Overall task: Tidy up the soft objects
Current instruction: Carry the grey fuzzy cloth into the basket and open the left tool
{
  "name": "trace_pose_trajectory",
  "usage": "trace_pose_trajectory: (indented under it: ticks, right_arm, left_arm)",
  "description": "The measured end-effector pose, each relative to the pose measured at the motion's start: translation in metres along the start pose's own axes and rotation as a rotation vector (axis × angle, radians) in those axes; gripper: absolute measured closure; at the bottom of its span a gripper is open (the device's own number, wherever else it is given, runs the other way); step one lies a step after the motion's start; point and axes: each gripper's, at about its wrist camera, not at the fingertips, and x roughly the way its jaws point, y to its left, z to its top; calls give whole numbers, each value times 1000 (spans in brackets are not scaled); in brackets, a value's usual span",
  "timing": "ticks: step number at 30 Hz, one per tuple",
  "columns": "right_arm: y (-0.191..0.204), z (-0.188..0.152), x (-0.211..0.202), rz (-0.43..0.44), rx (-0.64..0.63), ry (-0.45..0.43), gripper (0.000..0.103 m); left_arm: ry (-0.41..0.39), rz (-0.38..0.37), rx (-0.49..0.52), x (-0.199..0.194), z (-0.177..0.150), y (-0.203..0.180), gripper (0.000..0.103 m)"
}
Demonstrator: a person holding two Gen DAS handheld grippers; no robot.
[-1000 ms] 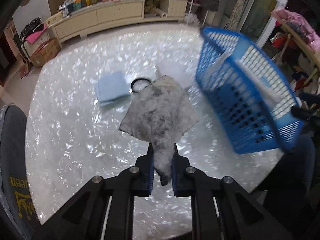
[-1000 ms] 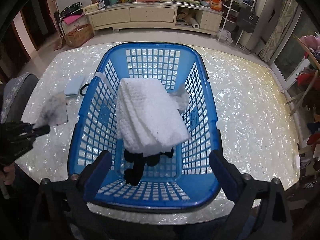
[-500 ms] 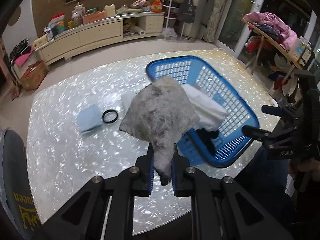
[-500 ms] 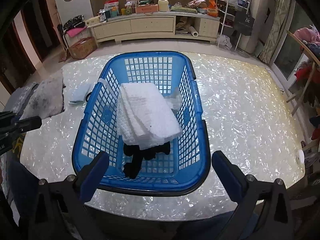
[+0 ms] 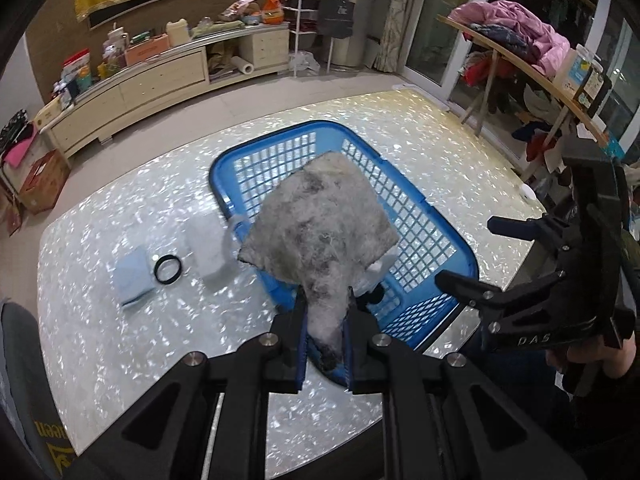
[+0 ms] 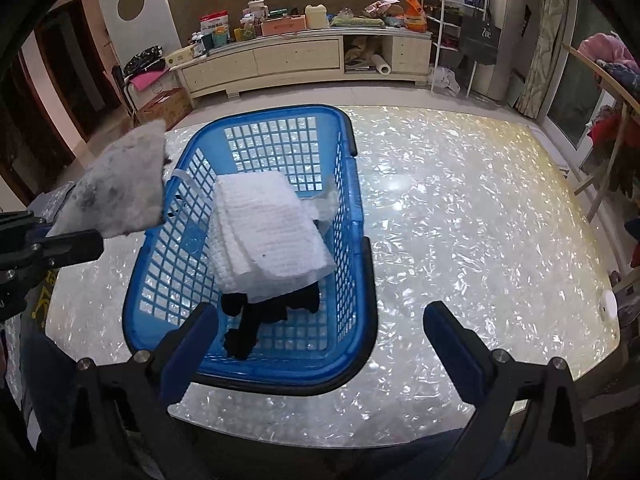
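My left gripper (image 5: 325,340) is shut on a corner of a grey fluffy cloth (image 5: 320,224), which hangs in the air over the left rim of the blue basket (image 5: 432,232). The right wrist view shows that cloth (image 6: 120,188) beside the basket's left wall (image 6: 168,248). A folded white knitted cloth (image 6: 268,232) and a black garment (image 6: 256,316) lie inside the basket. My right gripper (image 6: 316,344) stands open and empty above the basket's near end. On the table left of the basket lie a light blue cloth (image 5: 132,272), a black ring (image 5: 168,270) and a pale white piece (image 5: 208,248).
The shiny white table (image 6: 460,216) stretches to the right of the basket. A low cabinet (image 6: 280,60) with clutter stands against the far wall. A rack of clothes (image 5: 520,40) is at the right. A person's hand (image 5: 592,356) grips the right tool.
My left gripper has lifted the grey cloth off the table and carried it rightward over the basket's left rim. The right gripper has shifted a little to the right, still open.
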Motion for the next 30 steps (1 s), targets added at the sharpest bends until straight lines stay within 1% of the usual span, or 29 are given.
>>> trace_pose_trajectory:
  ticks: [6,13,22,30]
  right_arm:
    - [-11,1,8,11,14,10,0]
    - [-20,2,14,24,31,16,0]
    - [-27,5,25,35,40,35,0]
    - [-29,7,31,46,44,55,0]
  left_arm:
    - [22,-18,10,18,16,-9,91]
    - [69,-42,21,52,28,-16,91]
    - [143,-30,-1,94,34,-10,91]
    - [195,-27,-10,119,36,-9,91]
